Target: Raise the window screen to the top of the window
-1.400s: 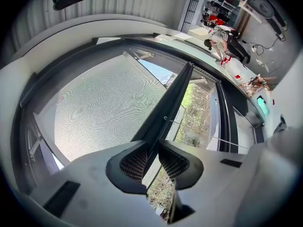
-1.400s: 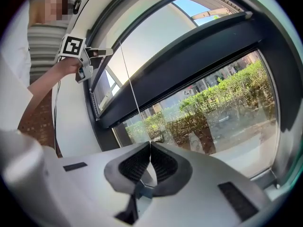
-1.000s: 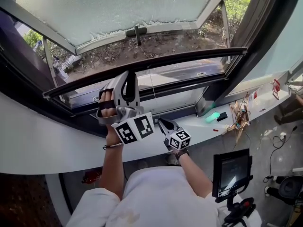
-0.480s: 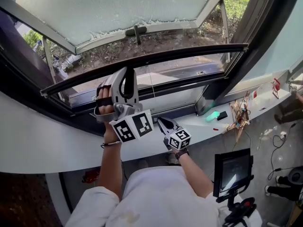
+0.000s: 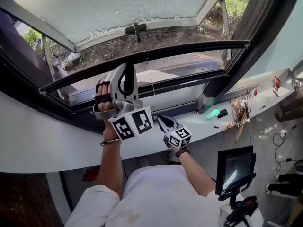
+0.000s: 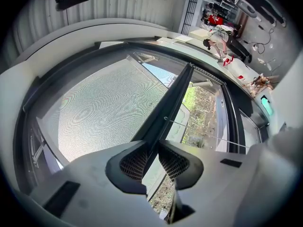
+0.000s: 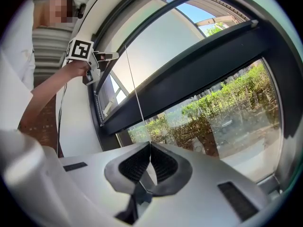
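- Two jaws of the left gripper (image 6: 154, 144) pinch the dark screen bar (image 6: 173, 98), which runs between their ribbed pads and on away from them.
- In the left gripper view the fine grey mesh (image 6: 104, 103) spreads to the left of that bar. To its right are clear glass and greenery.
- The jaws of the right gripper (image 7: 150, 144) are pressed together, and a thin cord (image 7: 133, 86) meets their tips and rises to the bar above.
- In the head view the bar crosses the whole window opening, lower at the left and higher at the right. It lies between the near frame and the far edge of the opening.
- The left gripper reaches up to the bar left of centre. The right gripper sits lower and nearer, just right of it, over the white sill (image 5: 38, 145).
- Beyond the bar a glass sash (image 5: 113, 8) hangs tilted outward.
- A monitor (image 5: 234, 167) stands at the near right, below the sill.
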Motion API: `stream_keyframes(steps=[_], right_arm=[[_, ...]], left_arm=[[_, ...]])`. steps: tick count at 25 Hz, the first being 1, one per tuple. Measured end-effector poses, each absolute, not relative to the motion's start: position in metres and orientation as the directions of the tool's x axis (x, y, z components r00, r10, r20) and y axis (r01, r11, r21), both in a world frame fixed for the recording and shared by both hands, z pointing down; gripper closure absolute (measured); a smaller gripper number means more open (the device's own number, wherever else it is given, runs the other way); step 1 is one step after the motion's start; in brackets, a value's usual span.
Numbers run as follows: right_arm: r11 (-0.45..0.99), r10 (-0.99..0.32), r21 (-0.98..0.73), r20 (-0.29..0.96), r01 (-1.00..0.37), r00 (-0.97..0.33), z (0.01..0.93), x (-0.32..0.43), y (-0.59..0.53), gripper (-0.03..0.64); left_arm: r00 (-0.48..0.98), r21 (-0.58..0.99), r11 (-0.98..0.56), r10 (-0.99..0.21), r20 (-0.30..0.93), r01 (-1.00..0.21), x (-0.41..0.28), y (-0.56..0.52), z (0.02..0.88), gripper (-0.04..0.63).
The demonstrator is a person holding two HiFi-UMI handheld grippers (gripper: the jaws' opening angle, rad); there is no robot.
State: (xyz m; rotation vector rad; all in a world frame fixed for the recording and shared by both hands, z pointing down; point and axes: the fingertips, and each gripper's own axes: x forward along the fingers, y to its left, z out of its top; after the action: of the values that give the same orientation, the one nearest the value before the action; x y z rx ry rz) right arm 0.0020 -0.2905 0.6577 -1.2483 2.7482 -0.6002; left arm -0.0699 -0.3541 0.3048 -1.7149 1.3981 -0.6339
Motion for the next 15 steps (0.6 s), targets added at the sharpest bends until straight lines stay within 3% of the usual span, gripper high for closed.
stream_keyframes(steps=[15], right_arm=[[0.617, -0.726, -0.379, 0.065, -0.690, -0.685, 0.641, -0.004, -0.297, 0.612]], left_arm=[[0.263, -0.823, -0.016, -0.951, -0.163, -0.568, -0.071, -0.357, 0.287, 0.541]])
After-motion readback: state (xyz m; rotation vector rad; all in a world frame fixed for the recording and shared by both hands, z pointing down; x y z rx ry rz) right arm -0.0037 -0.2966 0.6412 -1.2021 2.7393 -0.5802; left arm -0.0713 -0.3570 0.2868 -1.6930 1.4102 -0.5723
